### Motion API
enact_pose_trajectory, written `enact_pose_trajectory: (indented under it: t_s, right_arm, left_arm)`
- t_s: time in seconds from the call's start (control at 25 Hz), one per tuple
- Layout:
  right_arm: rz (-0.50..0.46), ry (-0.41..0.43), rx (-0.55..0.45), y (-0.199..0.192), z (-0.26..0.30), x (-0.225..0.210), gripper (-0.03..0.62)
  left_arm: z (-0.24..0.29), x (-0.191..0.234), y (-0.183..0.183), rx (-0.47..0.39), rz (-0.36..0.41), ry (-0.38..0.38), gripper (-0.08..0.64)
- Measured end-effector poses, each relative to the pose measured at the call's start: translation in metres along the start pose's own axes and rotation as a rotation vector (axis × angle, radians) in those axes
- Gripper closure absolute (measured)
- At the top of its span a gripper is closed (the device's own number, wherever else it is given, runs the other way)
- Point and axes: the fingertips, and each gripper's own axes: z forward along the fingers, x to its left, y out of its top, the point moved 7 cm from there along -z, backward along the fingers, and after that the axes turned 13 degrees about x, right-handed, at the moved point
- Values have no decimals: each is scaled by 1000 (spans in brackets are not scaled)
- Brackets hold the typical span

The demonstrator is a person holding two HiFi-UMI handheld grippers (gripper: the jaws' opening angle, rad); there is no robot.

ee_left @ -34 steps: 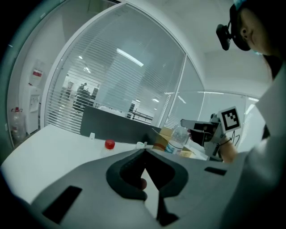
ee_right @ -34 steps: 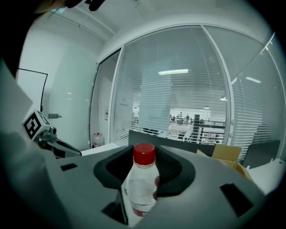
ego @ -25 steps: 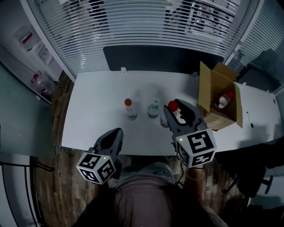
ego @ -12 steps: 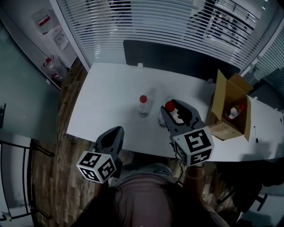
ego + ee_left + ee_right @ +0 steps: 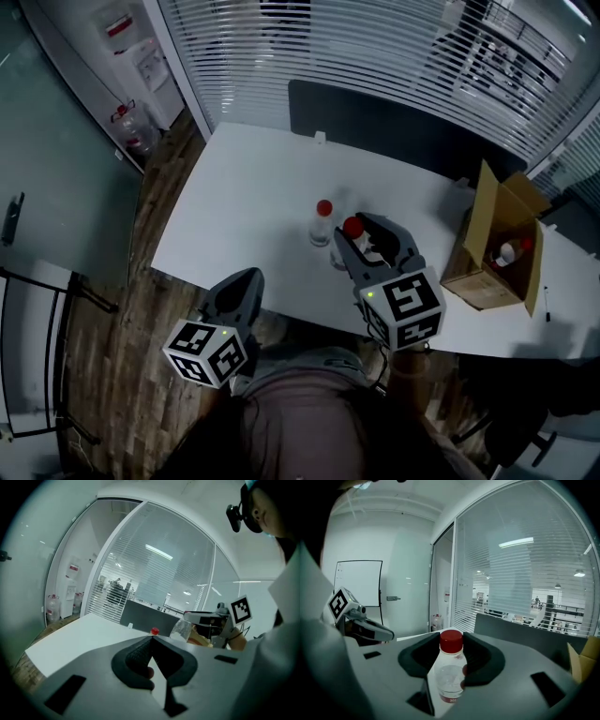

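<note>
**Status: right gripper clamped on bottle, left gripper empty**

1. Worktop. The white worktop (image 5: 253, 206) runs across the head view. A dark panel (image 5: 394, 117) stands along its far edge.

2. Cardboard box. An open cardboard box (image 5: 487, 258) sits on the right part of the worktop, well apart from both grippers. A boxed bottle (image 5: 511, 253) with a red cap lies inside it.

3. Right gripper. The right gripper (image 5: 366, 236) is over the middle of the worktop. Its jaws are closed onto the held bottle (image 5: 451, 667), one pad on each side just below the cap. This bottle is clear plastic with a red cap. It appears slightly tilted, and no view shows plainly whether its base touches the worktop.

4. Left gripper. The left gripper (image 5: 238, 286) is off the near edge of the worktop, close to the person's body. Its jaws are pressed together, tip to tip, with nothing between them.

5. Standing bottle. The standing bottle (image 5: 322, 223), also clear with a red cap, is upright on the worktop. It is just to the left of the held bottle and not touched by either gripper.
</note>
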Motion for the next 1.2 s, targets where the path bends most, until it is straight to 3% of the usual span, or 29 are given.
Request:
enact_pose_trajectory:
  t_s: [0.4, 1.2]
  right_arm:
    - [-10, 47, 0, 1, 22, 25, 431]
    - [30, 61, 64, -34, 75, 46, 431]
  left_arm:
    - [-12, 14, -4, -4, 3, 14, 552]
    - [-15, 42, -3, 12, 5, 14, 552]
